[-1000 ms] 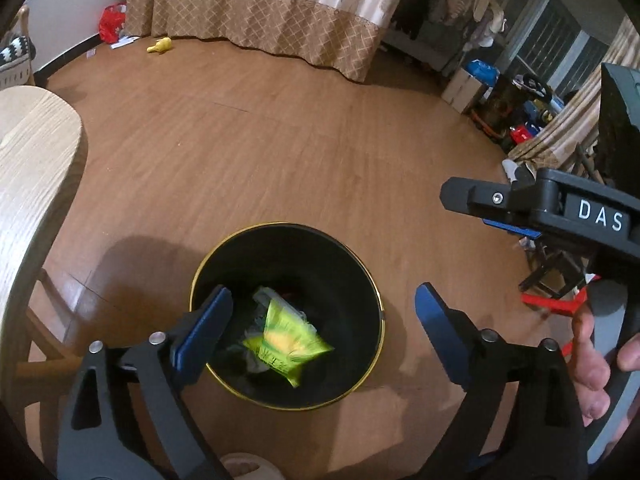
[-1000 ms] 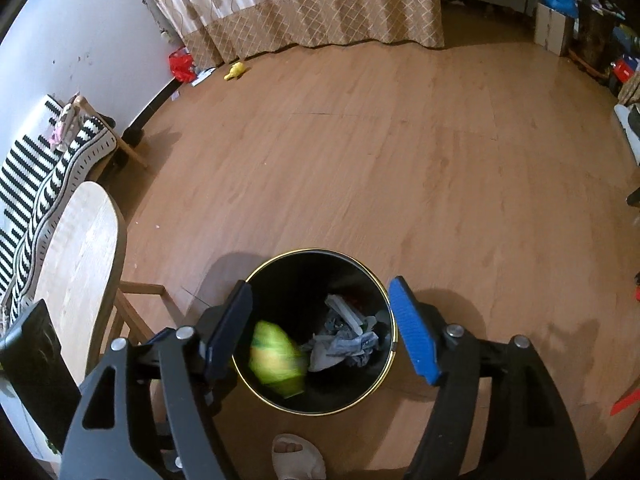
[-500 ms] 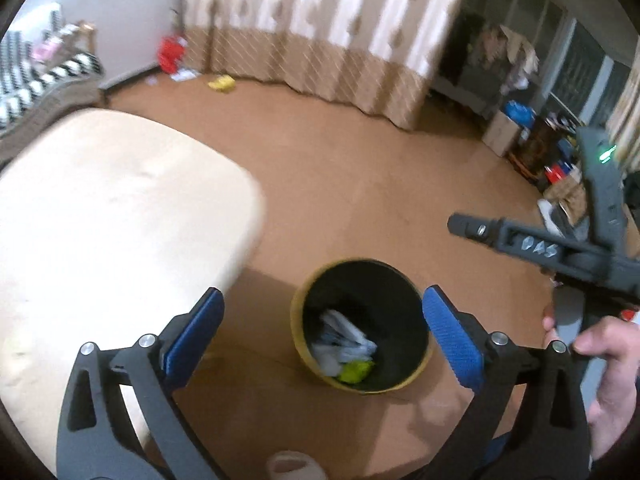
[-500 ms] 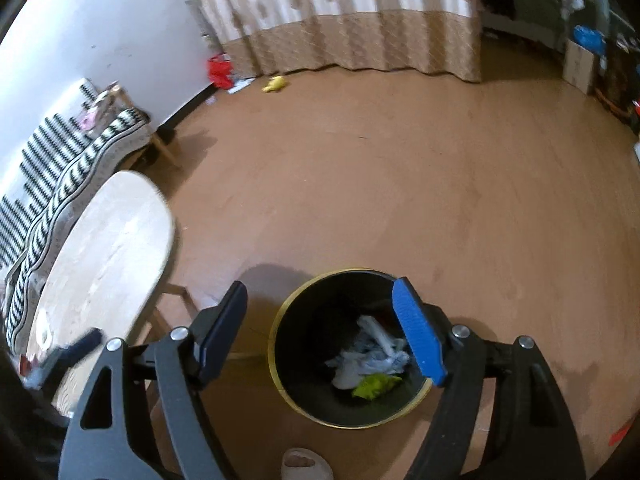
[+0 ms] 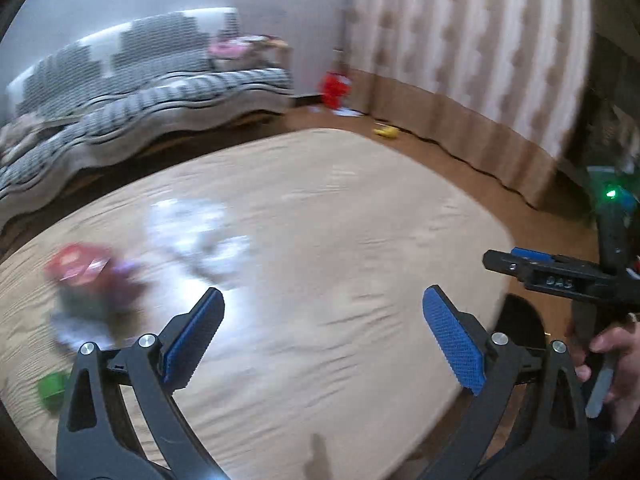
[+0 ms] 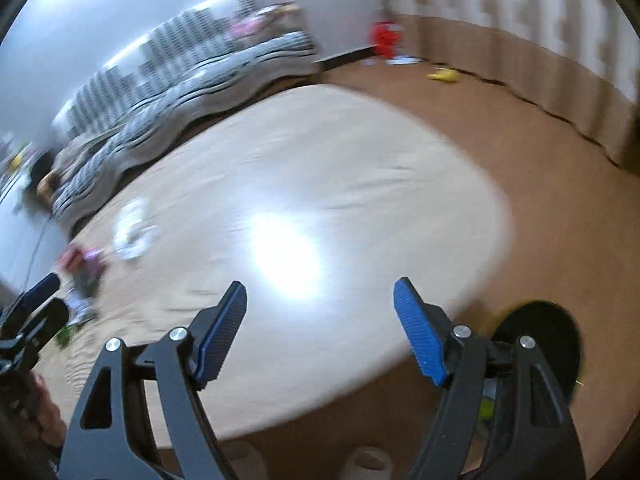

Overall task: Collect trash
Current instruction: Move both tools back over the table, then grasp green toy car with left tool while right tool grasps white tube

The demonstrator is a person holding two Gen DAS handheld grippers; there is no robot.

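Left wrist view has swung from the bin to the table (image 5: 360, 240); both grippers (image 5: 322, 336) (image 6: 320, 328) gape, empty.

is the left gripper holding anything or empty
Empty and open: in the left wrist view the left gripper has its blue pads spread wide, with only bare table showing between them.

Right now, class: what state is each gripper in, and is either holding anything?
Left gripper: open, holding nothing, jaws just widened.
Right gripper: open, holding nothing, jaws just widened slightly.
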